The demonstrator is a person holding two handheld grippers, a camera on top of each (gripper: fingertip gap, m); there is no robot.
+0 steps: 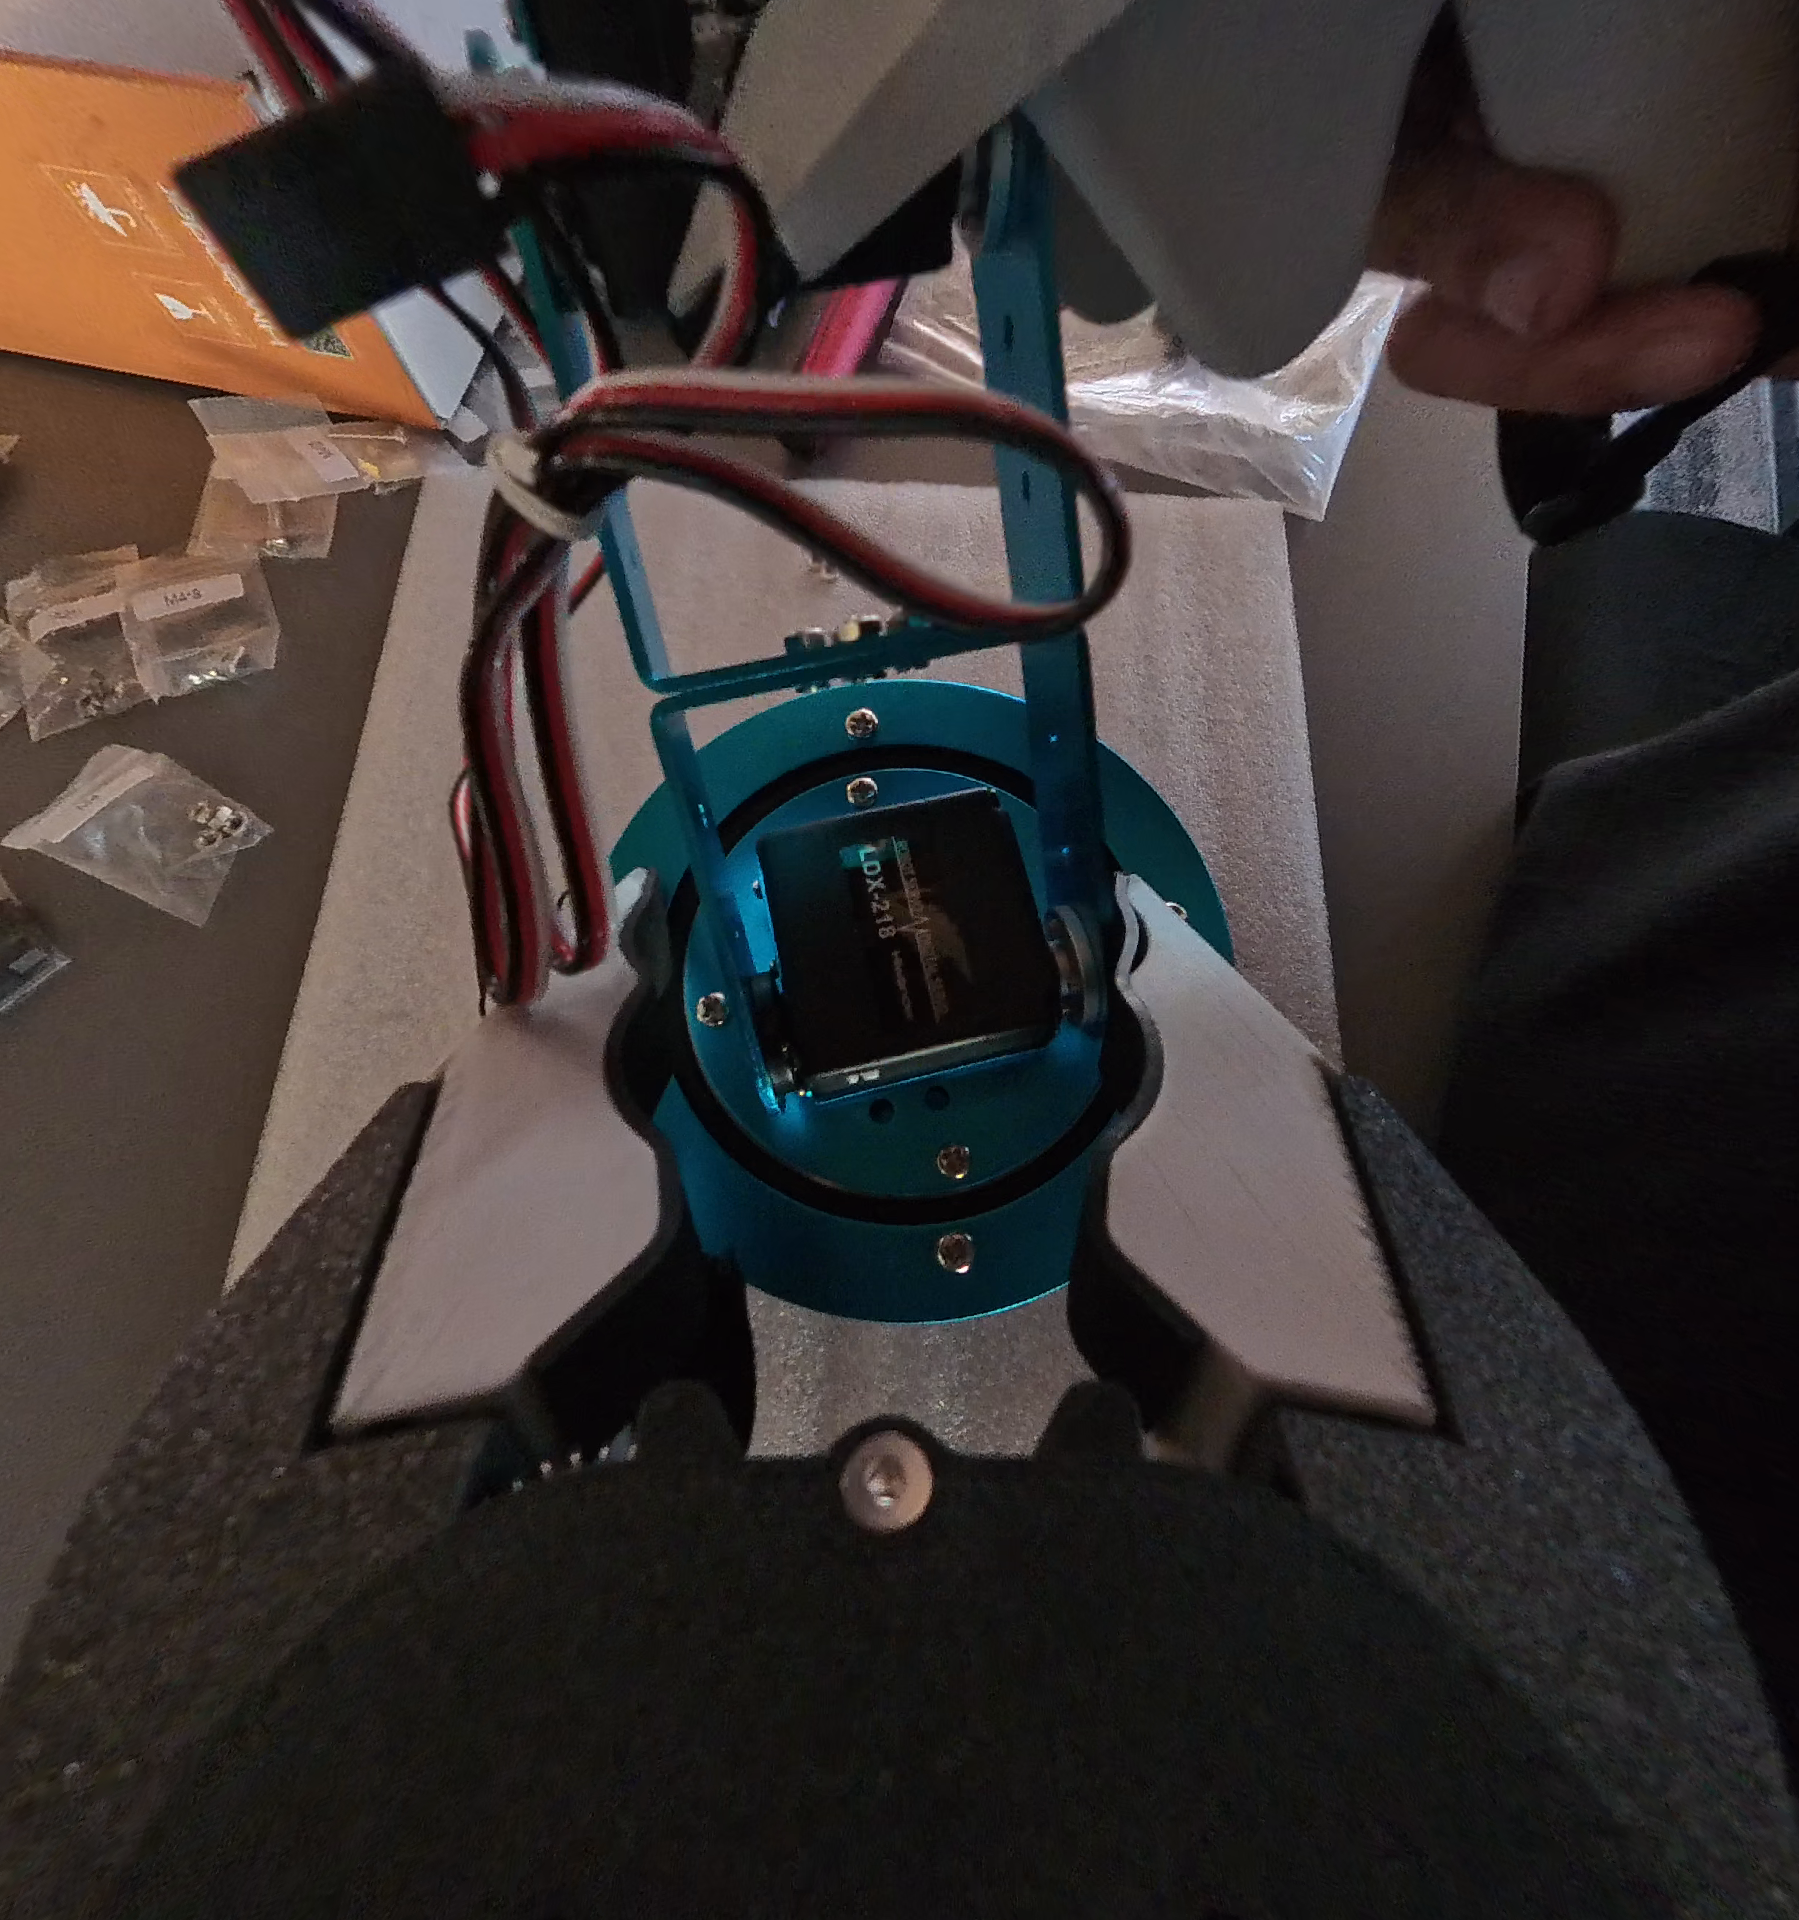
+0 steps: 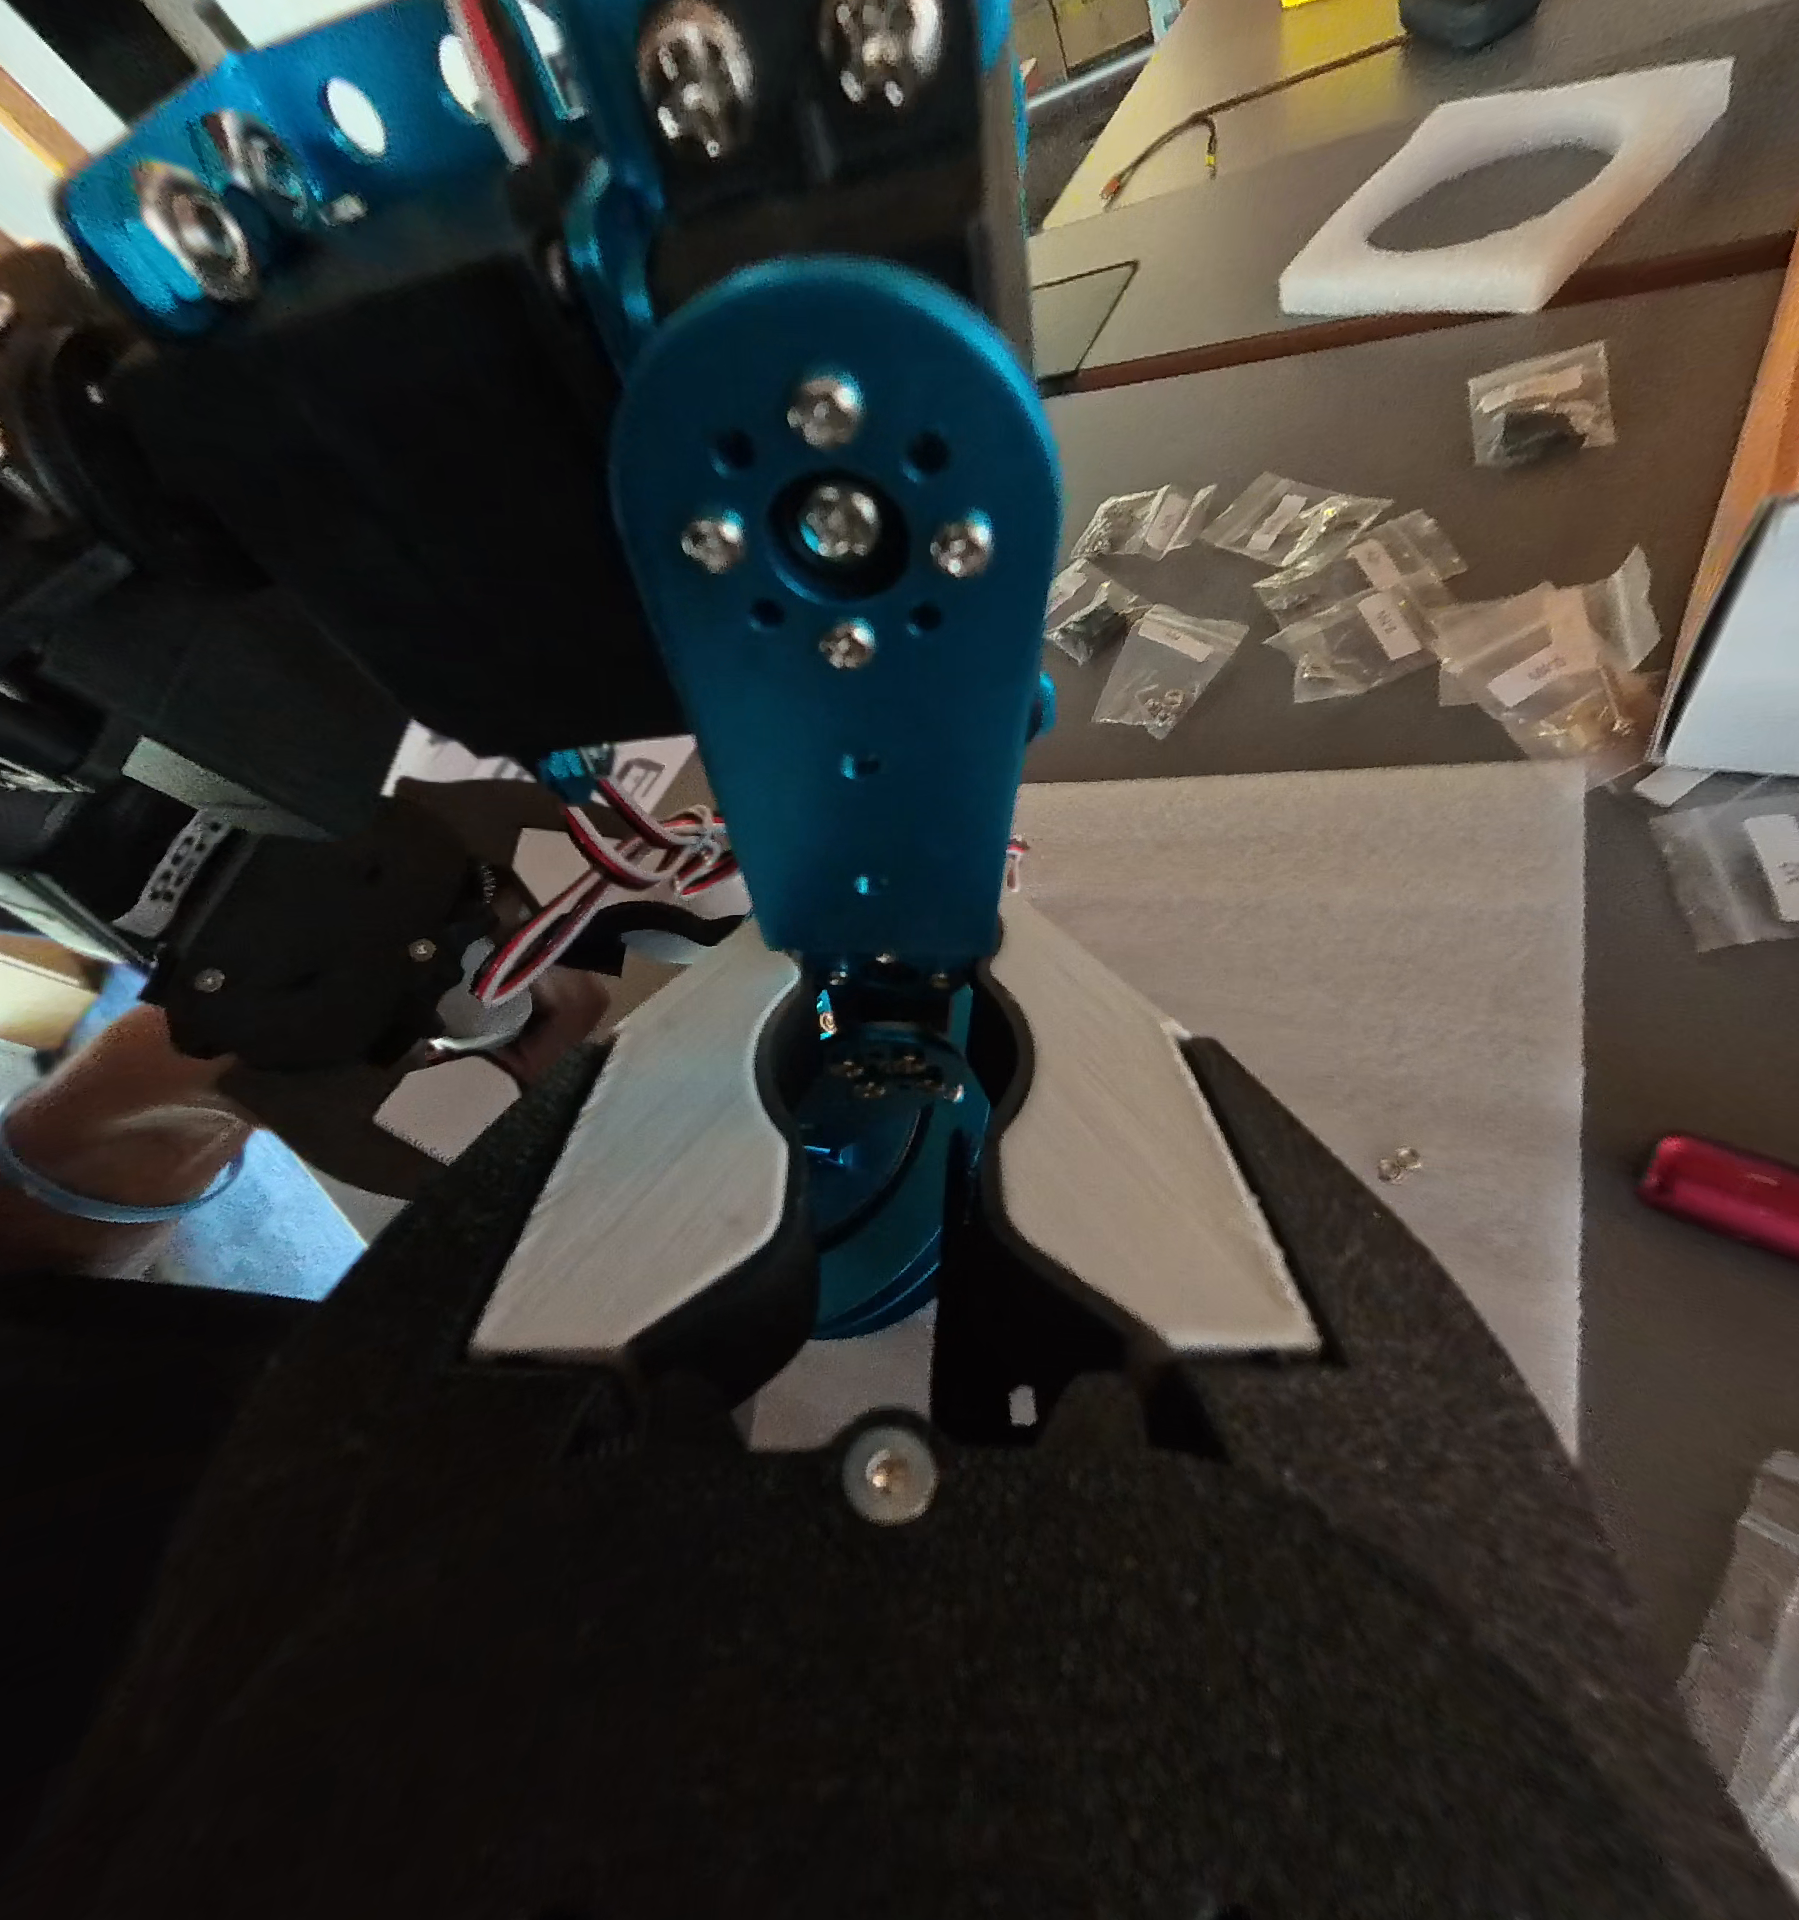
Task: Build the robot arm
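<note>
In the left wrist view, the left gripper point(image 1: 879, 997) is clamping its jaws on the round blue base point(image 1: 874, 1174) of a small metal arm standing on a foam sheet point(image 1: 1186, 665), servo wires point(image 1: 833, 436) looping loose above, parts bags point(image 1: 136, 831) lying left on the table point(image 1: 147, 1143)

In the right wrist view, the right gripper point(image 2: 890, 997) is closing narrowly around the blue bracket point(image 2: 838, 582) at its lower end; the assembly looks rigid, top-heavy, best held by metal, not wires

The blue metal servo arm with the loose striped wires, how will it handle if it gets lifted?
The blue metal servo arm is probably rigid but hinges at screwed joints. The red, white and black striped wires loop loosely, so likely flop and snag. Tall on a round blue base, it may tip.
</note>
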